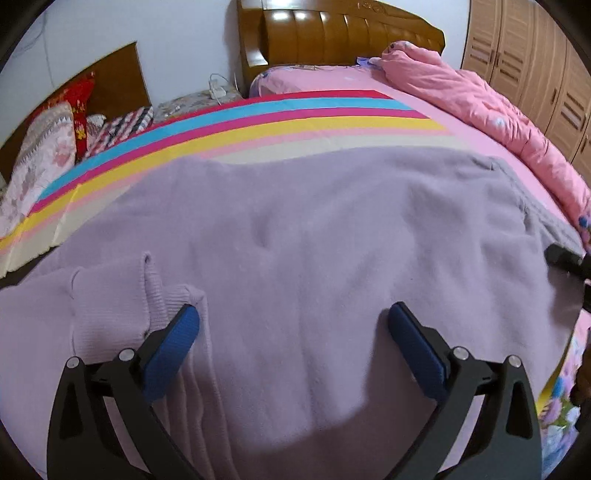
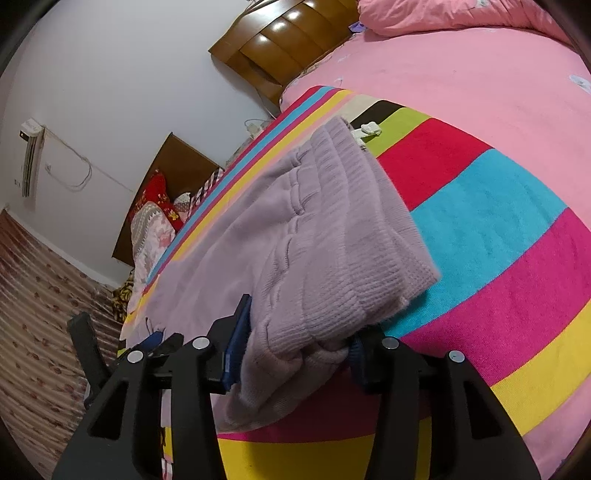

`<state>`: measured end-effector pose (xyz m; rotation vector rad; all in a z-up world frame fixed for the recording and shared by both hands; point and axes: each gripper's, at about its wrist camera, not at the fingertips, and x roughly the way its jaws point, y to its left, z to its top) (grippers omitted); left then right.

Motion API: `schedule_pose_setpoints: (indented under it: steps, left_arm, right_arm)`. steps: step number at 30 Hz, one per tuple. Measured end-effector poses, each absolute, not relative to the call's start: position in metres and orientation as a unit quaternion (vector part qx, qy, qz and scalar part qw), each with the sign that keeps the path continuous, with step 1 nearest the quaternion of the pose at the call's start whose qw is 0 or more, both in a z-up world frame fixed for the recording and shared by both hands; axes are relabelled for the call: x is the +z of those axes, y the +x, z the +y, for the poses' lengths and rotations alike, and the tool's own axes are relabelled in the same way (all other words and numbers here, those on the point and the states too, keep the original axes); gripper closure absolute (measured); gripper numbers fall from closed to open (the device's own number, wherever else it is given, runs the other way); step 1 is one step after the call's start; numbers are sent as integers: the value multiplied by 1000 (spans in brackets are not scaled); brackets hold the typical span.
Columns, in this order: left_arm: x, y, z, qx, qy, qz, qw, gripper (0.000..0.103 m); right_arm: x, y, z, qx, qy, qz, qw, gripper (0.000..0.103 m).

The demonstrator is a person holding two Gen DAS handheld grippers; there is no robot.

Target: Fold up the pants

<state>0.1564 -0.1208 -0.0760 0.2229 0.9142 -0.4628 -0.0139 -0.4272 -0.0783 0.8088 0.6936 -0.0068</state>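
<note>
Lilac knit pants (image 1: 295, 240) lie spread on a striped blanket (image 1: 258, 122) on the bed. My left gripper (image 1: 293, 321) is open just above the pants, its blue pads on either side of flat fabric, beside a ribbed cuff (image 1: 155, 295) at the left. In the right wrist view the pants' ribbed waistband (image 2: 354, 229) is lifted and bunched between the blue pads of my right gripper (image 2: 295, 350), which is shut on it. The right gripper also shows at the far right edge of the left wrist view (image 1: 565, 258).
A pink quilt (image 1: 480, 110) is heaped along the right side of the bed. A wooden headboard (image 1: 332, 33) stands at the back and wardrobe doors (image 1: 535, 66) at the right. Pillows (image 1: 44, 155) lie at the left. Patterned floor (image 2: 37, 314) runs beside the bed.
</note>
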Motion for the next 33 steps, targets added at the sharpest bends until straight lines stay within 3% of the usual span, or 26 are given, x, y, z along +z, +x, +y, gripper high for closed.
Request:
schedule_pose_setpoints:
  steps: [4,7,11,19,25,28,33]
  left_arm:
    - [-66,153,-109,-250,65,435,863,2]
    - [-34,139,-78,-289,-9,391,874,2]
    - [-7,134,-14,-212,-12,353,911,2]
    - [-50,142,111,13,11,399,917,2]
    - [-67,155,122,19,14,435,900,1]
    - [-56,138,134,3,-23,425,905,2]
    - [-13,104,168,-48,-137,350,925,2]
  right_arm:
    - [-79,-12,-431,-2,393,336,856,61]
    - [-80,-13,-428,-5,389,331,860,62]
    - [-81,-15,-427,-11,394,324,860,62]
    - [-83,-20,-426,-19,412,303,859,63]
    - [-70,-25,-417,-43,425,278,860,68]
    - [-17,-14,-377,-55,315,254,913,69]
    - [60,33,-212,2,34,231,972,69]
